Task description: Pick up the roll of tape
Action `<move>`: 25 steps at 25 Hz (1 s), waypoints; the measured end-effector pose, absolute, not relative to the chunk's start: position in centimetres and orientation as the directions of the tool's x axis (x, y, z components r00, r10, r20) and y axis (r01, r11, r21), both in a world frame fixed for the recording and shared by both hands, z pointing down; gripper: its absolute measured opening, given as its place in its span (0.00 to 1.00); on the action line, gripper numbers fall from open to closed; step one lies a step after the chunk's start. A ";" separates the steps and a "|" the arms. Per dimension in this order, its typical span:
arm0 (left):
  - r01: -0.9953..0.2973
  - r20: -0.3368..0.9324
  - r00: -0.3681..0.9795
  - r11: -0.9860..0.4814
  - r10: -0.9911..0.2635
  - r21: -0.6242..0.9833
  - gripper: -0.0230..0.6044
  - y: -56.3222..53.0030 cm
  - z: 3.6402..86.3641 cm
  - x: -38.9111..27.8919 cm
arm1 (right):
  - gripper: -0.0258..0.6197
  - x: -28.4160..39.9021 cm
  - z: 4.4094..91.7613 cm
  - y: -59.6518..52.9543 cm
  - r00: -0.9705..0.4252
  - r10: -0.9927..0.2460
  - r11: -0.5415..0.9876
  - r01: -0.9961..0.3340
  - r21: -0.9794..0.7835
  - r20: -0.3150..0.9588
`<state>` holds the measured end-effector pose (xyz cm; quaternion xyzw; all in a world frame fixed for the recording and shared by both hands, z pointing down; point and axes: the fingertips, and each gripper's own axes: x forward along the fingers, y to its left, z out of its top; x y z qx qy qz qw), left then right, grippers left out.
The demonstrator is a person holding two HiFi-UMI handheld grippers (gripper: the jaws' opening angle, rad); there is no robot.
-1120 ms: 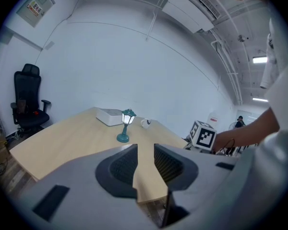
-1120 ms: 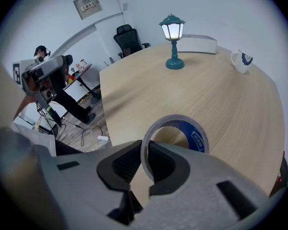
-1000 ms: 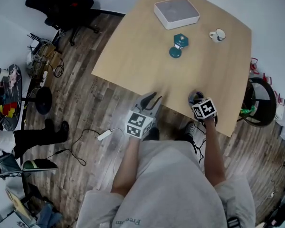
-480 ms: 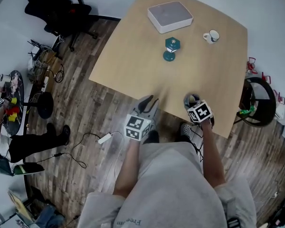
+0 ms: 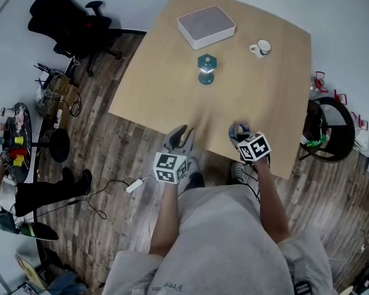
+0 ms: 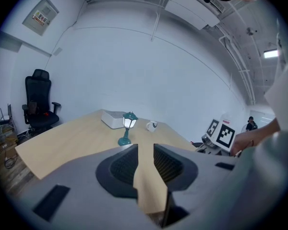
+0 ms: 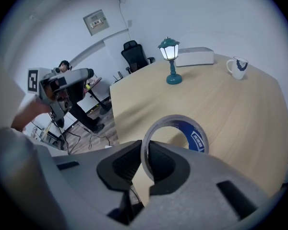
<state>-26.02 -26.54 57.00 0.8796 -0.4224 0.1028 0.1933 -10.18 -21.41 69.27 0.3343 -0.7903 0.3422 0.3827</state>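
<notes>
right tool (image 7: 145, 161) clamps the tape (image 7: 198, 140) at the surface's (image 5: 154, 78) near edge; left tool (image 5: 180, 135) released, empty, beside that edge.

Smooth, matt pale-wood bench (image 5: 166, 72) over dark, grainy plank floor (image 5: 111, 146). The roll of tape (image 7: 197, 139) shows a glossy blue lining; the mug (image 5: 260, 48) looks glazed.

Light wooden table (image 5: 166, 91) with rounded corners stands on a dark wood-plank floor (image 5: 104, 146). Far side of the top: flat grey-white square box (image 5: 205, 27). Nearer than the box and apart from it: small teal lantern-shaped lamp (image 5: 206, 69), upright. White ceramic mug (image 5: 259, 48) sits right of both, apart. Black swivel office chair (image 5: 58, 23) stands off the table's far-left corner. White plug block (image 5: 134, 186) with cable lies on the floor, near left.
</notes>
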 end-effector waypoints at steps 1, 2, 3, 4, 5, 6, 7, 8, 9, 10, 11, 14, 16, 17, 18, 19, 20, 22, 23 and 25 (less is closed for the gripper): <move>-0.782 0.344 0.623 -0.569 -0.703 0.253 0.19 -26.5 57.0 -25.6 | 0.11 -10.0 69.1 -21.4 -0.504 -0.273 0.534 -0.788 -0.307 0.819; -0.781 0.344 0.624 -0.571 -0.702 0.252 0.19 -26.4 56.9 -25.1 | 0.11 -9.8 69.0 -21.5 -0.522 -0.279 0.527 -0.785 -0.326 0.806; -0.780 0.346 0.625 -0.573 -0.700 0.252 0.19 -26.3 57.0 -24.6 | 0.11 -9.6 68.9 -21.6 -0.537 -0.286 0.518 -0.783 -0.344 0.793; -0.778 0.347 0.627 -0.575 -0.697 0.252 0.19 -26.2 57.0 -24.1 | 0.11 -9.3 68.7 -21.6 -0.551 -0.293 0.508 -0.782 -0.361 0.781; -0.776 0.347 0.630 -0.577 -0.695 0.252 0.19 -26.1 57.0 -23.6 | 0.11 -9.1 68.5 -21.6 -0.567 -0.302 0.496 -0.780 -0.382 0.766; -0.774 0.346 0.632 -0.580 -0.693 0.253 0.19 -26.0 57.0 -23.1 | 0.11 -8.9 68.2 -21.7 -0.586 -0.312 0.482 -0.776 -0.407 0.748; -0.772 0.346 0.635 -0.583 -0.691 0.253 0.19 -25.9 57.0 -22.5 | 0.11 -8.7 67.9 -21.7 -0.606 -0.324 0.466 -0.771 -0.435 0.727; -0.770 0.346 0.637 -0.586 -0.688 0.253 0.19 -25.8 56.9 -21.9 | 0.11 -8.4 67.6 -21.7 -0.626 -0.335 0.449 -0.763 -0.464 0.704; -0.767 0.346 0.640 -0.589 -0.686 0.253 0.19 -25.7 56.9 -21.4 | 0.11 -8.1 67.3 -21.6 -0.644 -0.346 0.435 -0.755 -0.491 0.683; -0.765 0.345 0.644 -0.593 -0.683 0.252 0.19 -25.6 56.8 -20.8 | 0.11 -7.8 67.0 -21.5 -0.658 -0.354 0.424 -0.747 -0.513 0.665; -0.762 0.344 0.647 -0.597 -0.680 0.251 0.19 -25.5 56.7 -20.3 | 0.11 -7.5 66.8 -21.4 -0.667 -0.360 0.417 -0.741 -0.527 0.652; -0.757 0.343 0.652 -0.604 -0.676 0.248 0.19 -25.0 56.6 -18.8 | 0.11 -6.3 66.5 -20.8 -0.680 -0.369 0.408 -0.731 -0.548 0.633; -0.758 0.345 0.651 -0.603 -0.676 0.248 0.18 -24.6 56.8 -18.0 | 0.11 -5.7 66.2 -20.5 -0.695 -0.382 0.392 -0.718 -0.575 0.609; -0.758 0.346 0.650 -0.602 -0.676 0.248 0.18 -24.5 56.9 -17.6 | 0.11 -5.4 66.0 -20.4 -0.705 -0.393 0.379 -0.709 -0.595 0.590; -0.758 0.348 0.650 -0.602 -0.675 0.249 0.18 -24.3 57.0 -17.2 | 0.11 -5.0 65.8 -20.3 -0.716 -0.404 0.364 -0.697 -0.618 0.569; -0.758 0.348 0.651 -0.602 -0.675 0.251 0.18 -24.1 57.1 -16.8 | 0.11 -4.7 65.6 -20.2 -0.726 -0.415 0.350 -0.684 -0.640 0.548; -0.758 0.349 0.651 -0.602 -0.674 0.252 0.18 -24.0 57.2 -16.4 | 0.11 -4.5 65.4 -20.1 -0.736 -0.422 0.342 -0.670 -0.659 0.530; -0.758 0.350 0.651 -0.601 -0.673 0.253 0.18 -23.7 57.3 -15.5 | 0.11 -4.0 65.2 -19.9 -0.754 -0.427 0.336 -0.645 -0.686 0.500; -0.758 0.350 0.651 -0.601 -0.674 0.254 0.18 -23.5 57.4 -15.1 | 0.11 -3.8 65.1 -19.7 -0.762 -0.428 0.334 -0.633 -0.698 0.486; -0.759 0.349 0.650 -0.600 -0.675 0.254 0.18 -23.2 57.4 -14.4 | 0.11 -3.3 64.9 -19.5 -0.773 -0.435 0.327 -0.613 -0.719 0.461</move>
